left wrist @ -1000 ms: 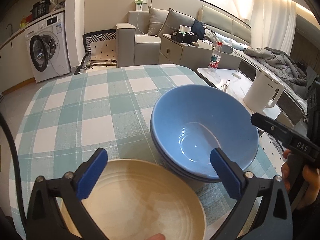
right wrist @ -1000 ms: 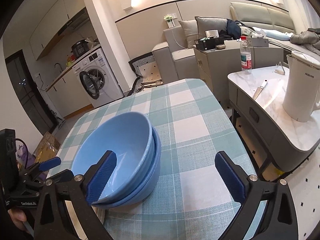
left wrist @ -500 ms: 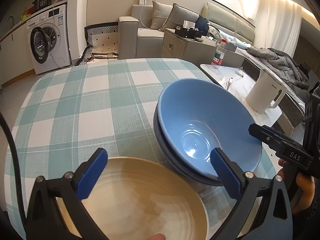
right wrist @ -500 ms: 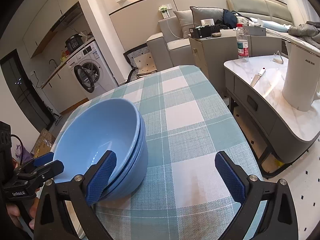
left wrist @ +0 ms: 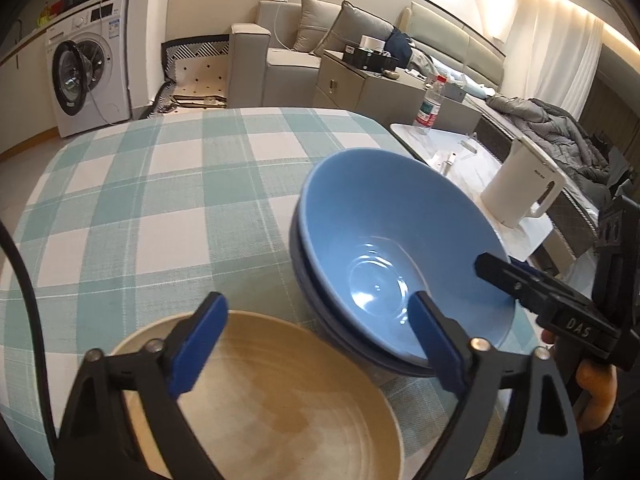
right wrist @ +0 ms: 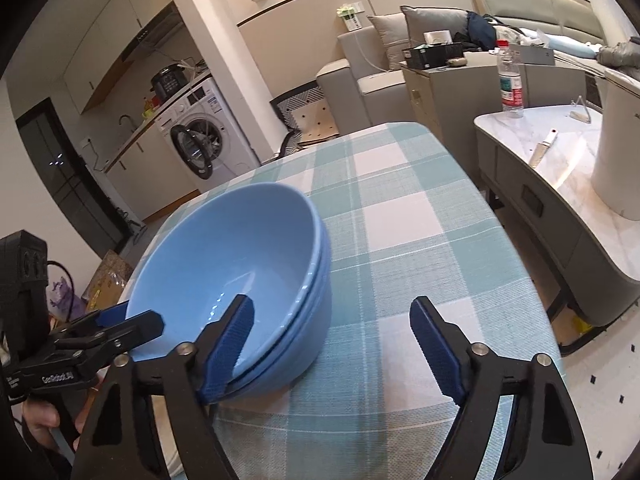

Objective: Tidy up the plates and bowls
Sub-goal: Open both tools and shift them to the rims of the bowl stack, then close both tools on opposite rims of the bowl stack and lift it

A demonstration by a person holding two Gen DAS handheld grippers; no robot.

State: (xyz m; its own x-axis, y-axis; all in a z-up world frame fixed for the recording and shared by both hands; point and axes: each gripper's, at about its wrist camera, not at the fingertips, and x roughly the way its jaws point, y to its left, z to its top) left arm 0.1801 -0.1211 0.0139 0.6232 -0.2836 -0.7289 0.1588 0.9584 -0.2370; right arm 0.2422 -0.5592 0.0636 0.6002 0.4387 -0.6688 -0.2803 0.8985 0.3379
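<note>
Two nested blue bowls (left wrist: 384, 256) stand on the checked tablecloth (left wrist: 160, 200), with a beige bowl (left wrist: 260, 408) just in front of them. My left gripper (left wrist: 318, 340) hovers over the beige bowl's far rim; its jaws are closing, the pads press on nothing, and its right finger (left wrist: 436, 344) overlaps the blue bowls' near edge. In the right wrist view my right gripper (right wrist: 332, 348) is also closing. Its left finger (right wrist: 228, 344) sits at the blue bowls' (right wrist: 232, 272) near rim, its right finger over bare cloth. The left gripper (right wrist: 100, 332) shows at the bowls' left side.
A marble side table (right wrist: 560, 160) with a white kettle (left wrist: 520, 192), a water bottle (right wrist: 510, 84) and a knife stands right of the dining table. A sofa and a washing machine (left wrist: 88, 80) lie beyond. The far half of the tablecloth (right wrist: 400, 220) holds nothing.
Both grippers' jaws have narrowed. The right gripper's left finger now overlaps the blue bowls' rim. Both hands stayed almost in place.
</note>
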